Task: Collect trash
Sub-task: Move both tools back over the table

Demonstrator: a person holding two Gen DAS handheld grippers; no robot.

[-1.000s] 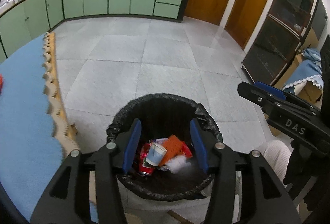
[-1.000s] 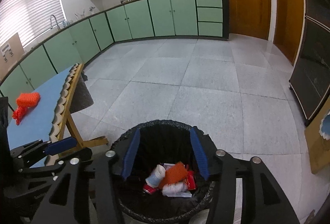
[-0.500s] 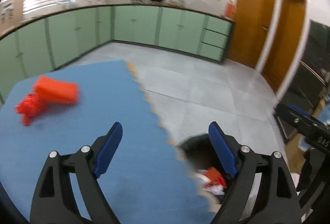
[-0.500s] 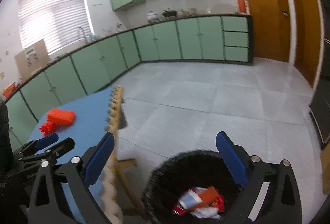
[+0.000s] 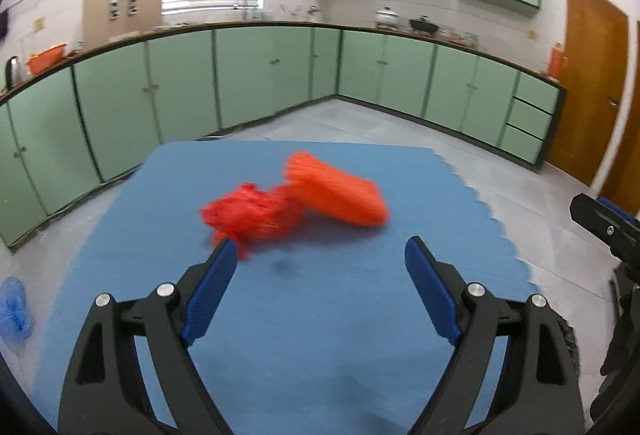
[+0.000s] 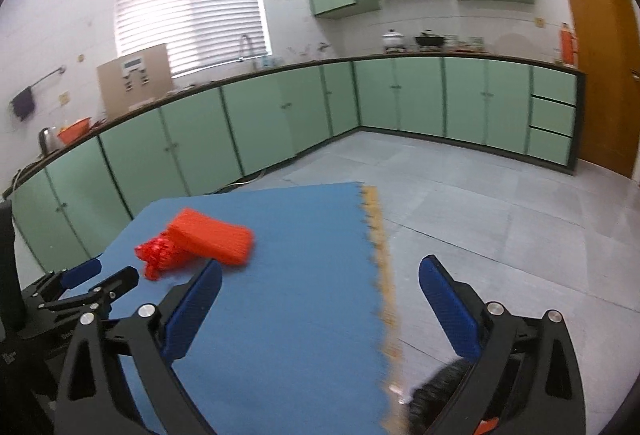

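Observation:
On the blue mat table (image 5: 320, 335) lie an orange ribbed pack (image 5: 340, 195) and a red crumpled net (image 5: 240, 215) that touches it on its left. Both are blurred. My left gripper (image 5: 320, 255) hovers open just short of them, with nothing between its fingers. In the right wrist view the same orange pack (image 6: 212, 237) and red net (image 6: 158, 257) sit ahead and to the left. My right gripper (image 6: 320, 271) is open and empty over the table's right edge. The black-lined bin (image 6: 436, 391) peeks in at the bottom, mostly hidden.
Green cabinets (image 5: 180, 95) run along the far walls, and wooden doors (image 5: 588, 83) stand at the right. Grey tiled floor (image 6: 500, 219) spreads right of the table's scalloped edge (image 6: 380, 275). A blue crumpled thing (image 5: 14, 309) lies on the floor at the left.
Both grippers swung away from above the bin, leftward and up over the blue table. Their jaws spread wider. The orange pack and red net now sit ahead.

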